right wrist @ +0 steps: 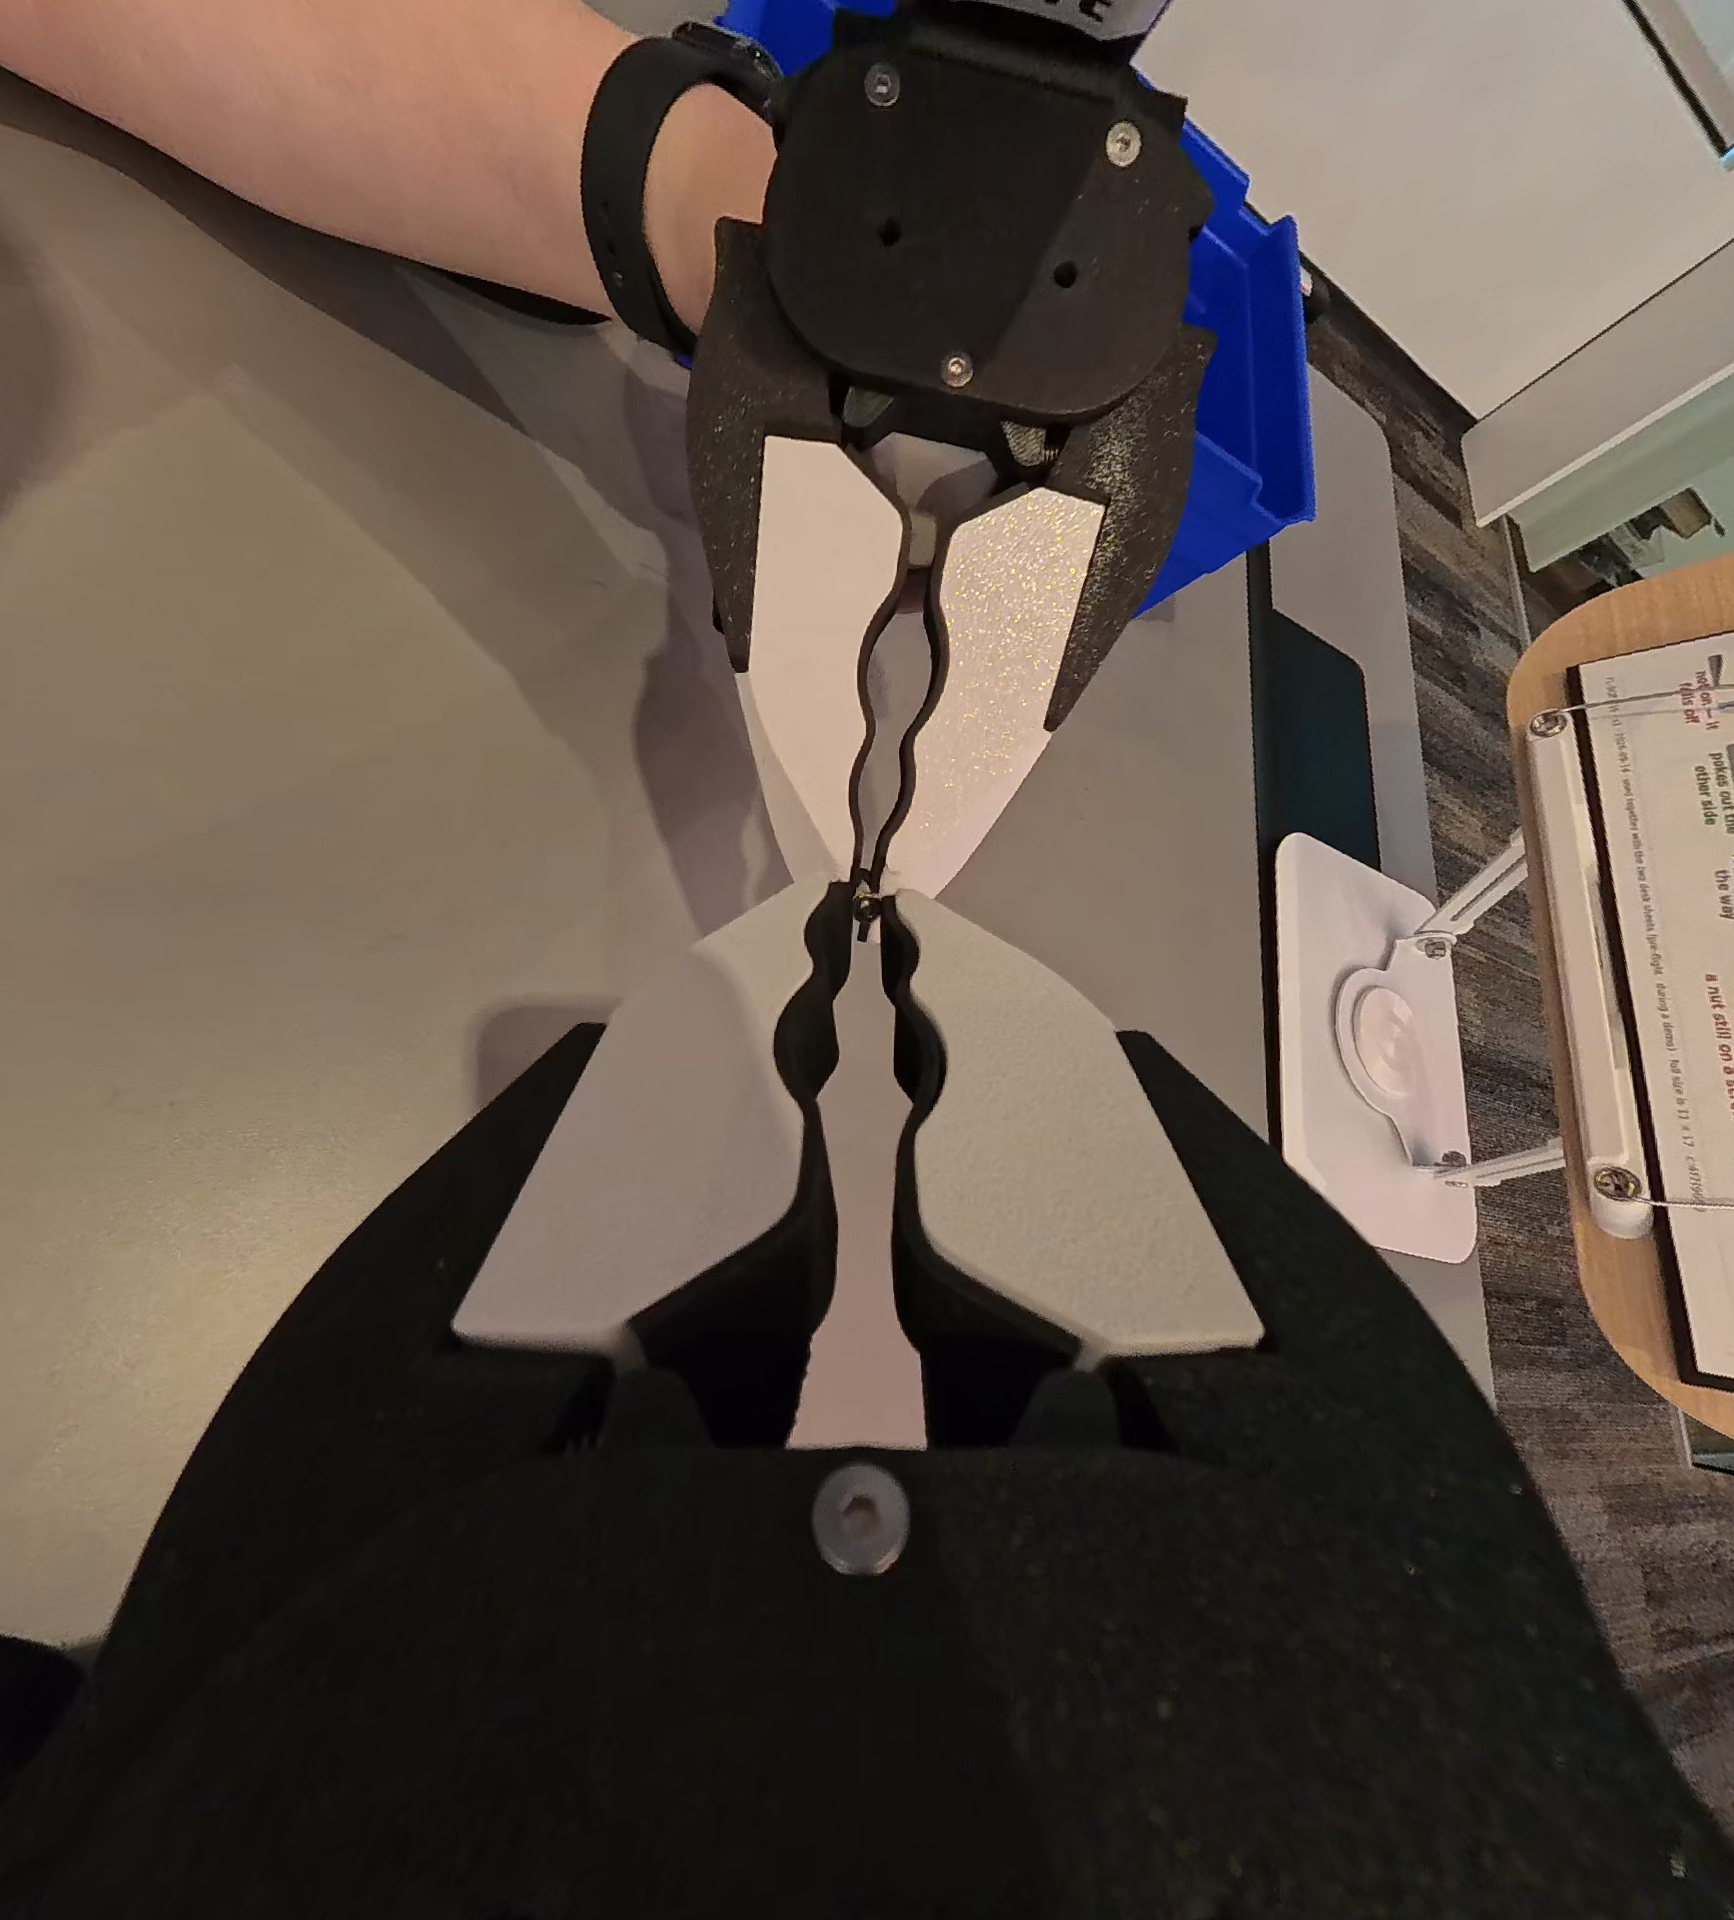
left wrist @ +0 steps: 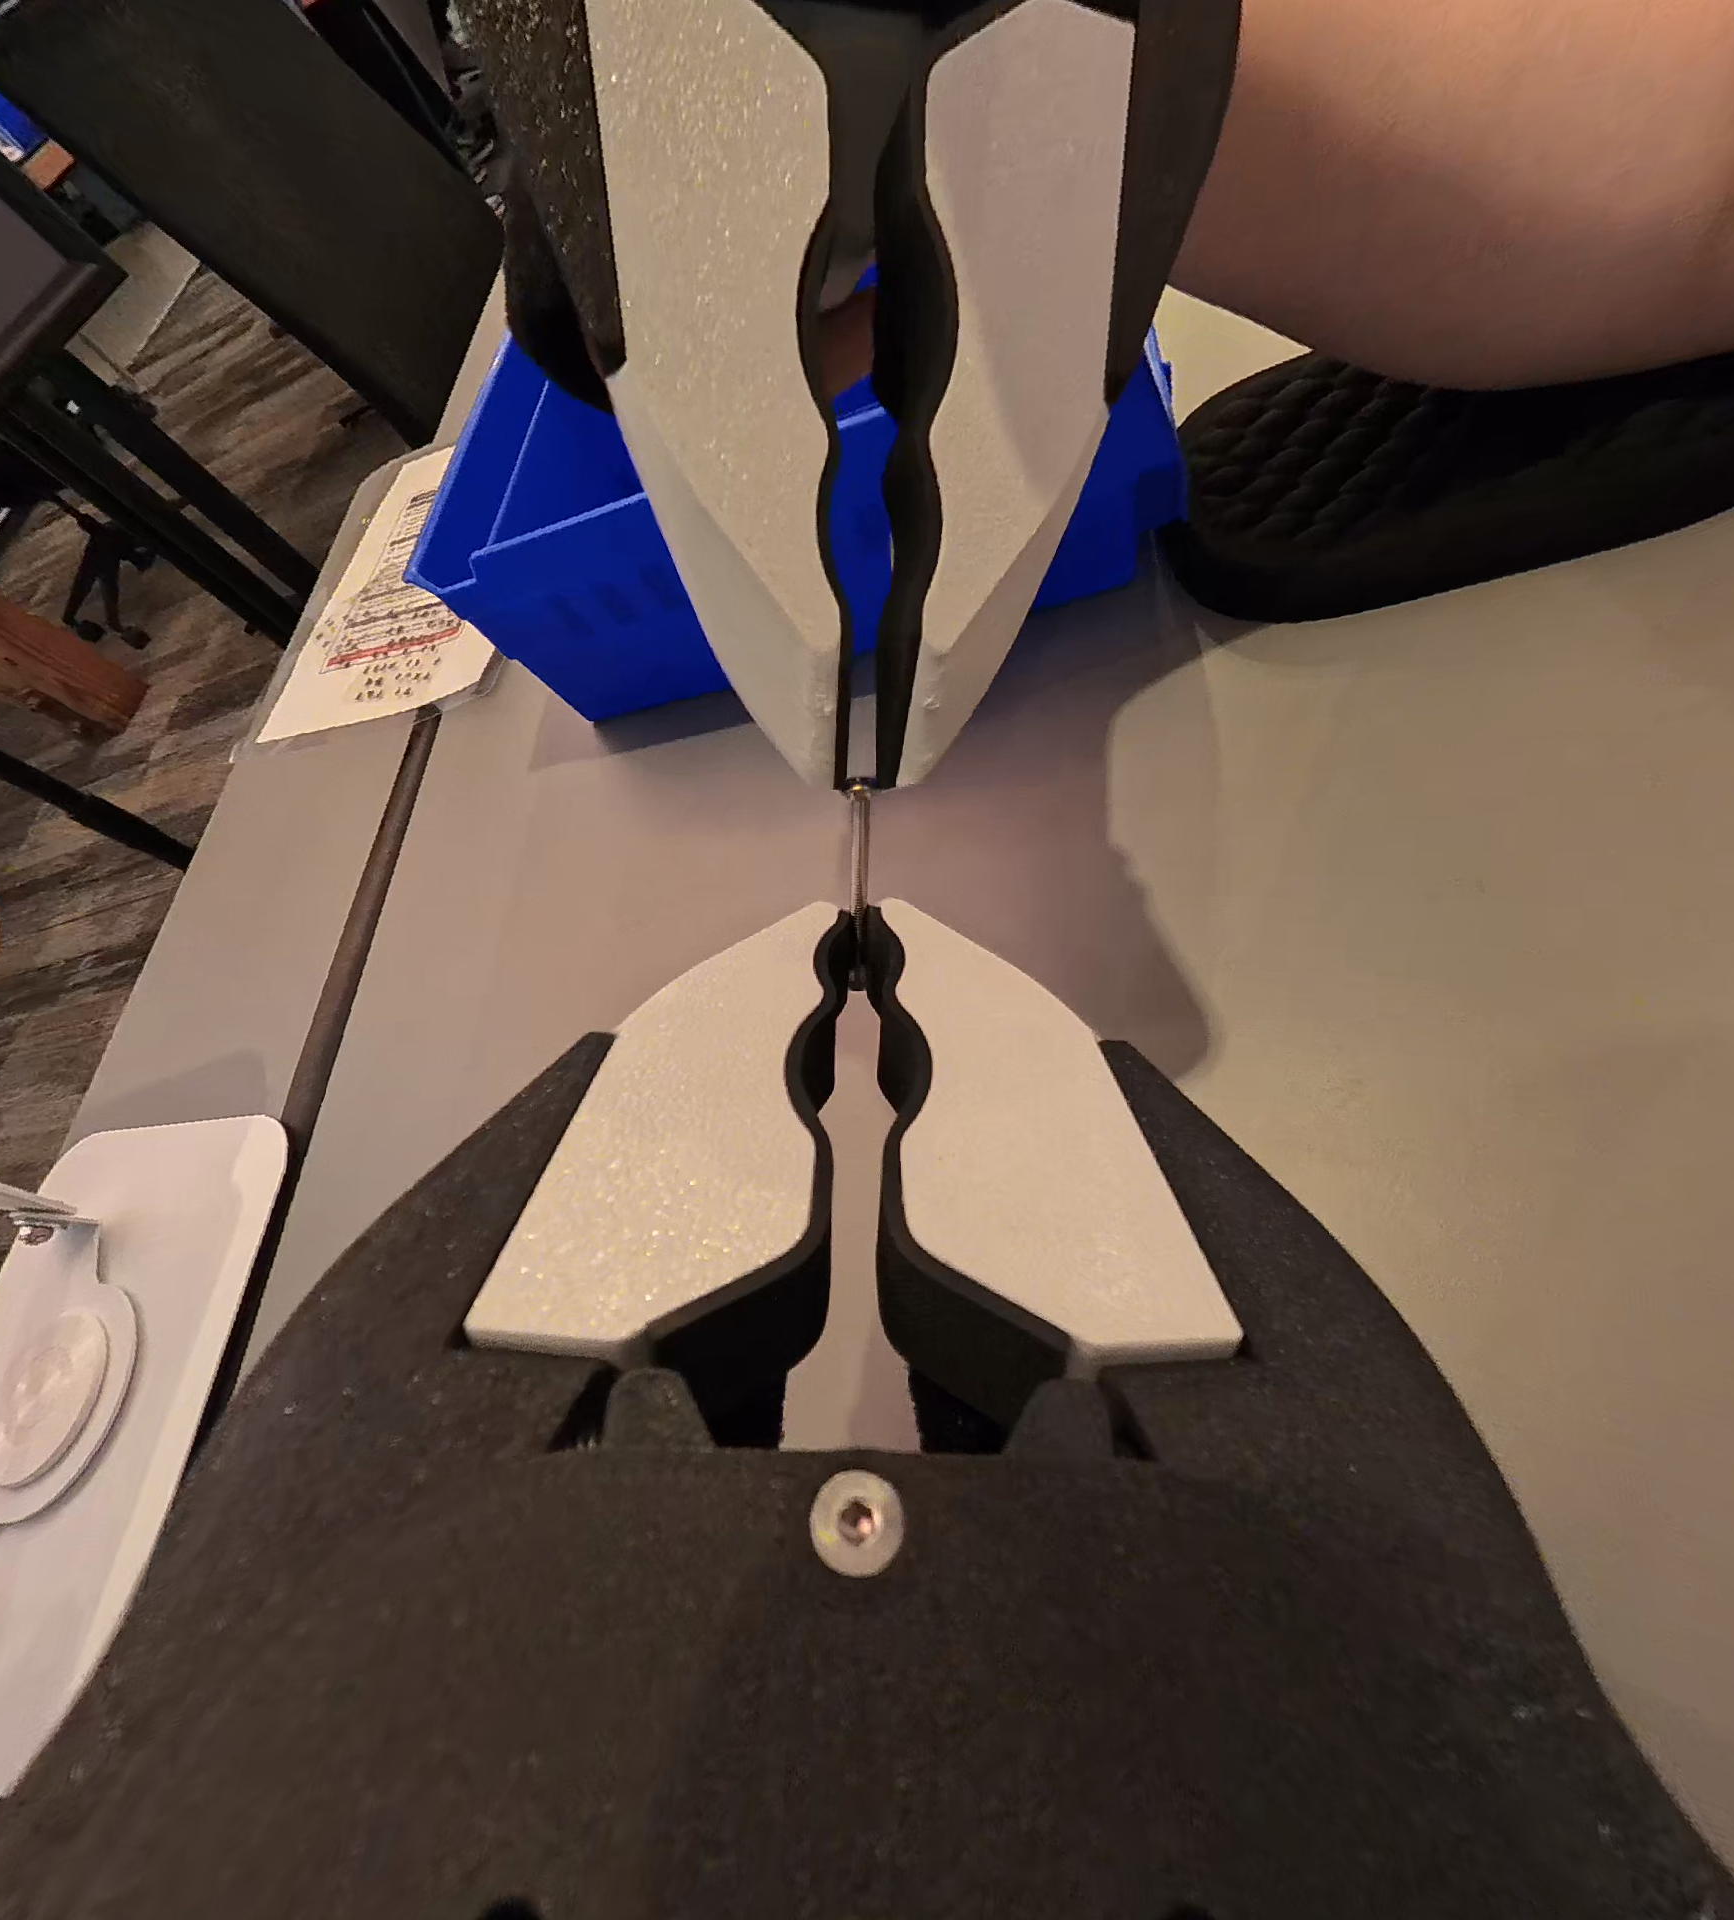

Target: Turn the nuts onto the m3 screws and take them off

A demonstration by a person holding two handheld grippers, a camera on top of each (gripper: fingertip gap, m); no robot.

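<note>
A thin metal M3 screw (left wrist: 857, 852) hangs in the air between the two grippers, above the grey table (left wrist: 1465, 987). My left gripper (left wrist: 857, 921) is shut on the screw's near end. My right gripper (left wrist: 863, 781) comes in from the top, tip to tip with the left, and is shut on a small nut (left wrist: 859, 789) at the screw's far end. In the right wrist view my right gripper (right wrist: 864, 906) pinches the nut (right wrist: 867, 908), and a dark stub of screw shows between its fingers. The left gripper (right wrist: 871, 883) meets it from above.
A blue bin (left wrist: 572, 592) stands behind the grippers and also shows in the right wrist view (right wrist: 1247, 416). A laminated sheet (left wrist: 395, 613) and a white mounting plate (left wrist: 115, 1351) lie at the table's left edge. A black cushion (left wrist: 1465, 488) lies far right. An instruction board (right wrist: 1725, 987) sits on a wooden side table. Both grippers' tips are close together, under 4 cm apart. From either gripper's tips it is about 40 centimetres to the white mounting plate (left wrist: 115, 1351). My right wrist view (right wrist: 1355, 1058) looks at it from another angle.
</note>
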